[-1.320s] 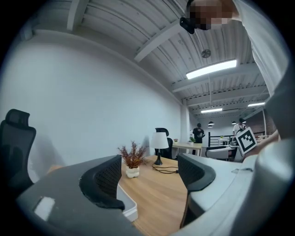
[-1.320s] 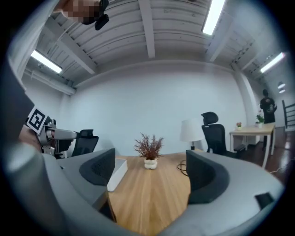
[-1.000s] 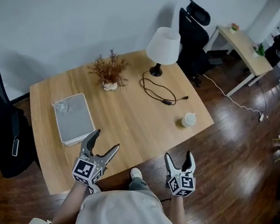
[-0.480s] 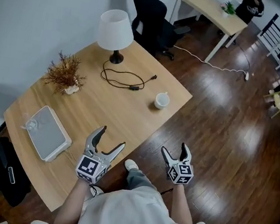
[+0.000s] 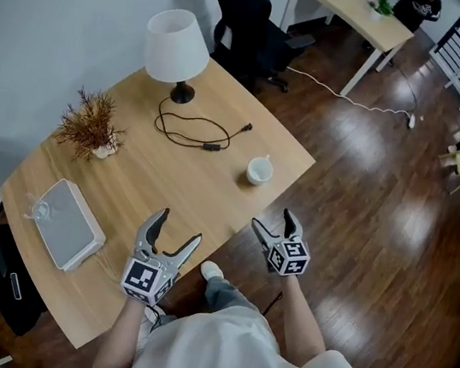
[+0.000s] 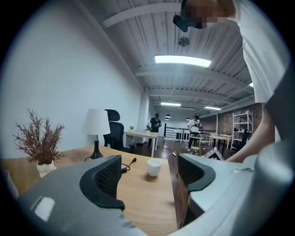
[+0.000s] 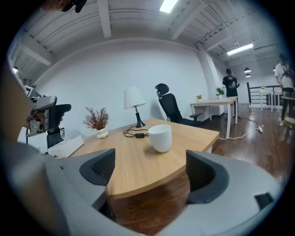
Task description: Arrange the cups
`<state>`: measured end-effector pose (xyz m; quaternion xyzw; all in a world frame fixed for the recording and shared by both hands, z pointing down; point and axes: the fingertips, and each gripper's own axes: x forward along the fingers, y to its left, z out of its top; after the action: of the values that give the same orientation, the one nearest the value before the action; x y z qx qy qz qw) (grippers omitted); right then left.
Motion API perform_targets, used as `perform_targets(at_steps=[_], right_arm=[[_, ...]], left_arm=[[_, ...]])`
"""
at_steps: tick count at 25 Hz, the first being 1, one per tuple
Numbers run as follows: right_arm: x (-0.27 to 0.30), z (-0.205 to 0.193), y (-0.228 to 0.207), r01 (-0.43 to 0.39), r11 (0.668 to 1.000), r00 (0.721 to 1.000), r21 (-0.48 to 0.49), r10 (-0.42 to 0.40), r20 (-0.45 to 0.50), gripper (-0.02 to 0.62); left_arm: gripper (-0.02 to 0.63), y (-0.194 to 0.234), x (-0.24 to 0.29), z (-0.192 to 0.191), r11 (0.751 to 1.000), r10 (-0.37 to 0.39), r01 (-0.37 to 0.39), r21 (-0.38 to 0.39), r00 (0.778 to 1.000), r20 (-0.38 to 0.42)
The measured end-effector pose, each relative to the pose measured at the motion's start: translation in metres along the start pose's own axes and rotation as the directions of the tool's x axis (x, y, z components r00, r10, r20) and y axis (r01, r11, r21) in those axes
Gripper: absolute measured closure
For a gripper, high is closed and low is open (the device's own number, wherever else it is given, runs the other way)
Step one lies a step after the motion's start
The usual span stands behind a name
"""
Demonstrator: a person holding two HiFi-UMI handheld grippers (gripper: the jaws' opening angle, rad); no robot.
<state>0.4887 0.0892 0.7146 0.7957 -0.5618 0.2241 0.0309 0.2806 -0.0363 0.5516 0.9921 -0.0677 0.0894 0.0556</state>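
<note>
tools both open, empty: left tool (image 5: 180, 225) over table (image 5: 128, 173) edge, right tool (image 5: 273, 220) now closer to cup (image 5: 259, 171)

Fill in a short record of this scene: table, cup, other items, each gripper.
Table: light wooden table, rounded edge
Cup: small white ceramic cup, upright near the table's edge, untouched
Other items: white-shaded lamp, black cable, dried brown plant, flat white box
Left gripper: open, empty, above the table near its edge
Right gripper: open, empty, off the table's edge, facing the cup
</note>
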Motion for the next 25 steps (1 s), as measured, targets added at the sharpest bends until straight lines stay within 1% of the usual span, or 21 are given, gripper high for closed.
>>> perform_targets(at_steps=[5, 10, 11, 12, 15, 16, 17, 18, 20, 22, 25], right_arm=[[0.059, 0.023, -0.016, 0.005, 1.000, 1.000, -0.019, -0.006, -0.002, 0.121], [0.109, 0.039, -0.029, 0.032, 0.999, 0.999, -0.032, -0.032, -0.009, 0.121], [0.117, 0.041, -0.031, 0.041, 0.999, 0.999, -0.034, -0.041, -0.015, 0.119], [0.125, 0.042, -0.032, 0.049, 0.998, 0.999, -0.036, -0.050, -0.021, 0.090], [0.146, 0.044, -0.032, 0.062, 0.997, 0.997, -0.050, -0.064, -0.043, 0.089], [0.152, 0.045, -0.033, 0.070, 0.996, 0.996, -0.058, -0.073, -0.053, 0.093], [0.157, 0.045, -0.034, 0.084, 0.994, 0.994, -0.070, -0.089, -0.067, 0.117], [0.161, 0.046, -0.037, 0.102, 0.991, 0.990, -0.086, -0.110, -0.086, 0.119], [0.166, 0.045, -0.042, 0.131, 0.984, 0.980, -0.119, -0.146, -0.132, 0.181], [0.169, 0.042, -0.040, 0.123, 0.984, 0.974, -0.132, -0.145, -0.175, 0.181], [0.165, 0.037, -0.032, 0.092, 0.987, 0.970, -0.130, -0.119, -0.213, 0.181]], left_arm=[[0.238, 0.008, 0.003, -0.006, 0.998, 0.051, -0.052, -0.024, 0.999, -0.011], [0.238, 0.018, -0.004, -0.010, 0.993, 0.109, -0.110, -0.040, 0.994, -0.016], [0.238, 0.021, -0.006, -0.012, 0.992, 0.121, -0.121, -0.042, 0.993, -0.019], [0.238, 0.024, -0.008, -0.014, 0.990, 0.132, -0.133, -0.044, 0.991, -0.021], [0.238, 0.031, -0.014, -0.016, 0.986, 0.157, -0.158, -0.053, 0.987, -0.023], [0.238, 0.033, -0.015, -0.017, 0.985, 0.161, -0.162, -0.053, 0.987, -0.022], [0.238, 0.035, -0.017, -0.016, 0.985, 0.164, -0.165, -0.054, 0.986, -0.022], [0.238, 0.037, -0.018, -0.017, 0.984, 0.168, -0.169, -0.055, 0.985, -0.022], [0.238, 0.040, -0.021, -0.018, 0.982, 0.175, -0.176, -0.064, 0.984, -0.023], [0.238, 0.043, -0.025, -0.020, 0.980, 0.178, -0.179, -0.082, 0.984, -0.021], [0.238, 0.043, -0.027, -0.021, 0.981, 0.173, -0.173, -0.092, 0.985, -0.014]])
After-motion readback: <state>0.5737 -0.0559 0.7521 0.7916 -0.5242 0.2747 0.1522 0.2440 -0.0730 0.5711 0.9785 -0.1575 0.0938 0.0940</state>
